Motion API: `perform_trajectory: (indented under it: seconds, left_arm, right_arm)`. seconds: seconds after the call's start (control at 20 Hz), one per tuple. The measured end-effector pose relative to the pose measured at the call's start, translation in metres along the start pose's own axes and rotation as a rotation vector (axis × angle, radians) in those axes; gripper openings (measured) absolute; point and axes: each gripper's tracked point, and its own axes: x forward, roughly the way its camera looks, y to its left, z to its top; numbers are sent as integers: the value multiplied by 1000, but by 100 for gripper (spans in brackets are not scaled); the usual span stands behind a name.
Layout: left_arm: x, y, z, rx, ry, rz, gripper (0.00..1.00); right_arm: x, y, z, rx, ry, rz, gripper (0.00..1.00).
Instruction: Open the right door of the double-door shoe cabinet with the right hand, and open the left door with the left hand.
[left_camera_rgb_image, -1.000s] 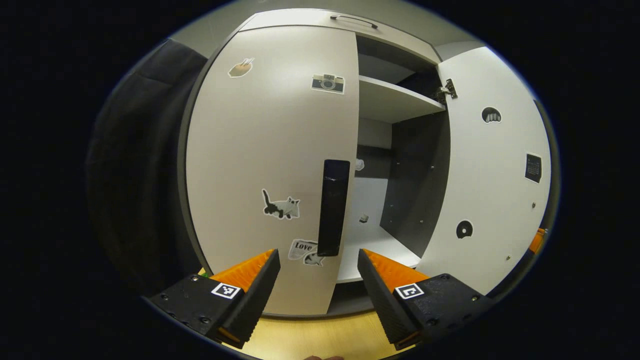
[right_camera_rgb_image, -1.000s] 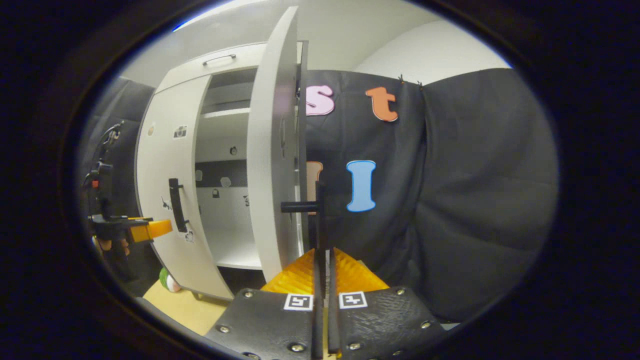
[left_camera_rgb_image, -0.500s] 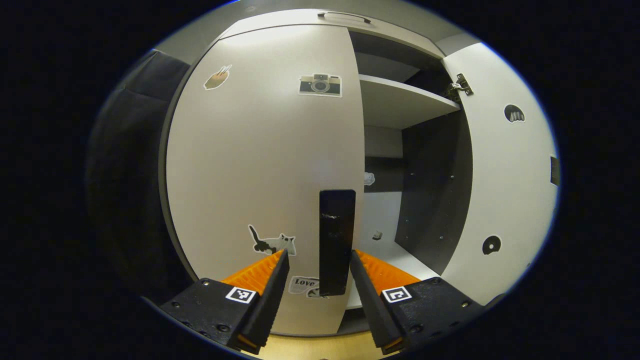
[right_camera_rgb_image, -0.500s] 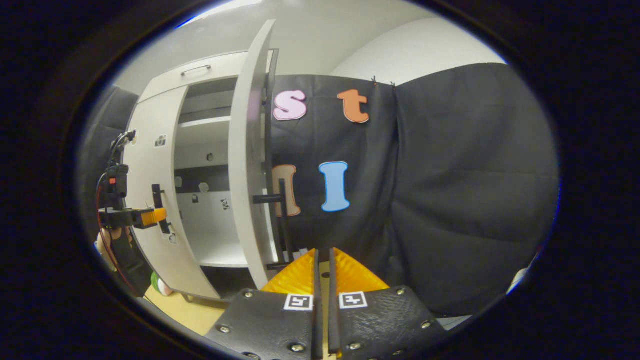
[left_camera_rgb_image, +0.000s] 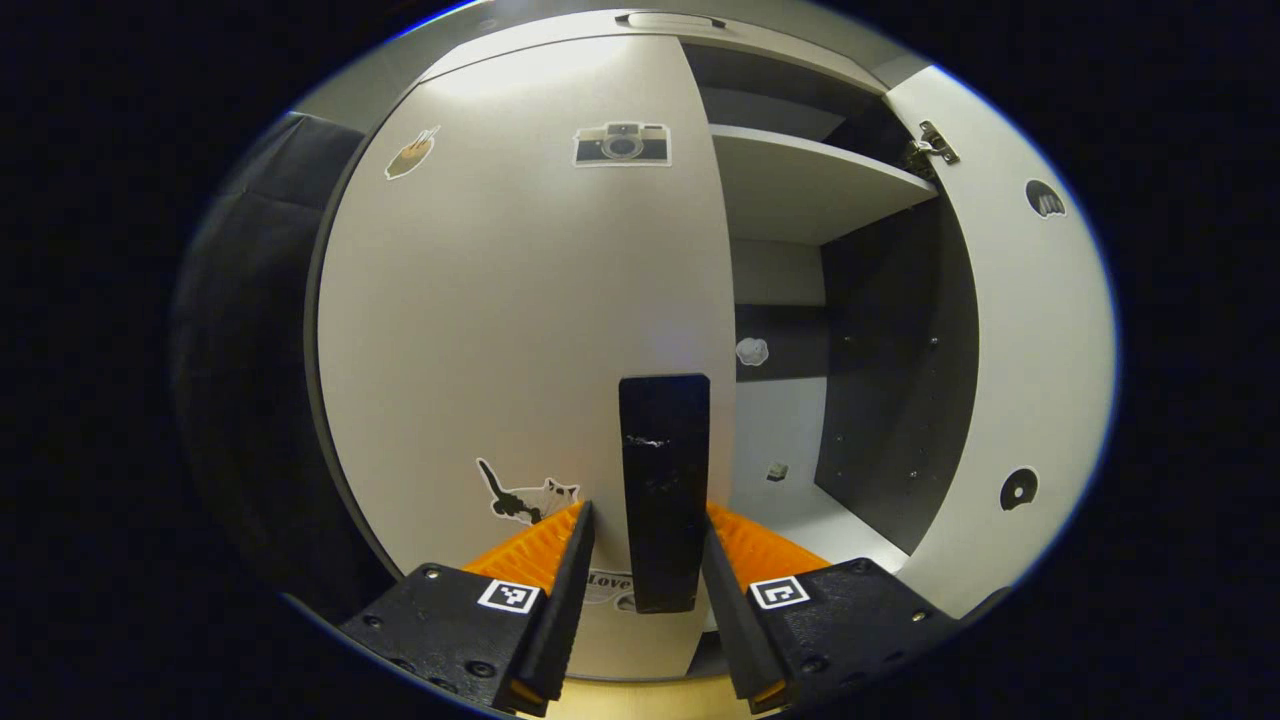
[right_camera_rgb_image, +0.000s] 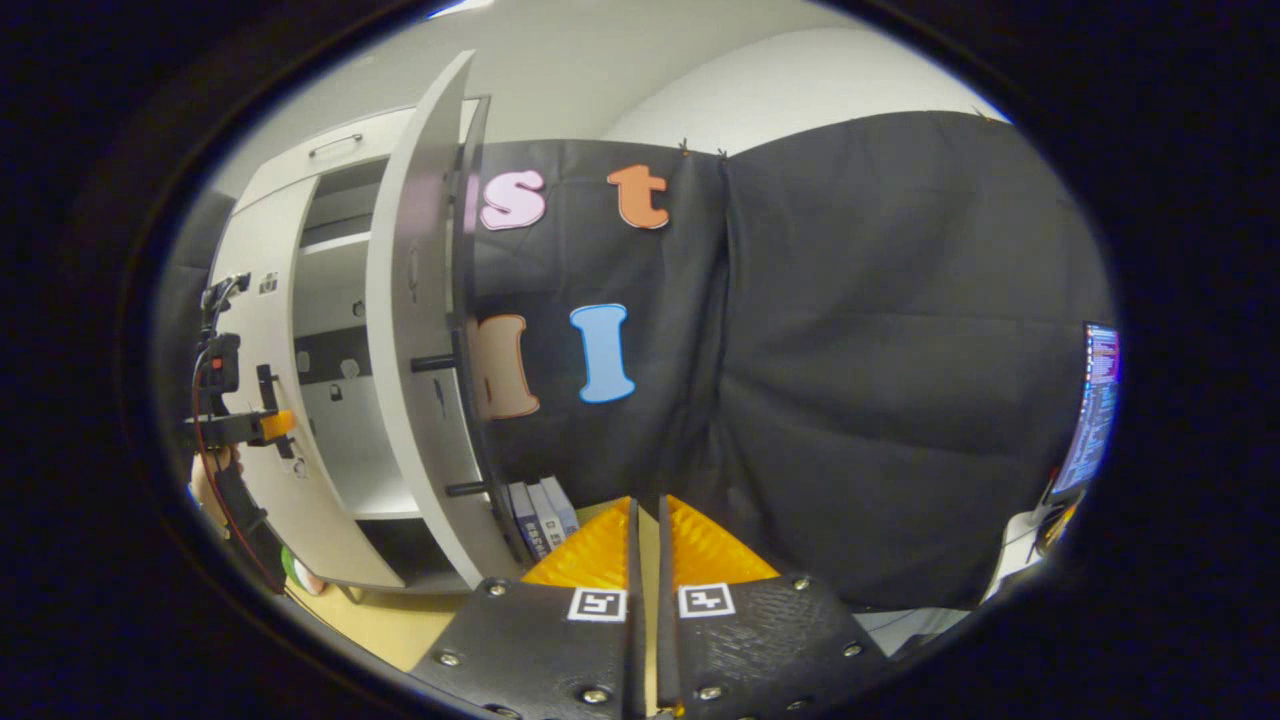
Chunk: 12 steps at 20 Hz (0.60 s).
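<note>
The white shoe cabinet's left door is closed and carries stickers and a black vertical handle. My left gripper is open and straddles the handle's lower part, with a thin gap on the left side. The right door stands swung open, showing shelves. In the right gripper view that door is edge-on, its handle facing the black cloth. My right gripper is shut on nothing, well back from that handle. The left gripper and a hand are at the left door.
Several books stand on the floor behind the open right door. A lit screen glows at the far right. A small ball lies on the wooden floor by the cabinet's foot. Black cloth hangs behind.
My left gripper moved in to the left door's handle and its fingers narrowed around it. My right gripper let go of the right door's handle and drew back, staying shut.
</note>
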Motion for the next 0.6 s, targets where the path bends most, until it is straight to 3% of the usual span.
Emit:
perform_trajectory:
  seconds: [0.2,0.3,0.35,0.6]
  left_arm:
    - [1,-5,0,14,-25,6,63]
    - [0,-11,0,5,-32,-12,51]
    - [3,-11,0,11,-28,-13,36]
    - [0,-12,0,13,-30,-53,28]
  right_arm:
    - [-7,-8,0,14,2,-20,5]
    - [-10,-9,-3,21,12,-22,5]
    - [-12,-8,-3,25,16,-18,5]
    - [-22,-5,-8,-6,30,3,5]
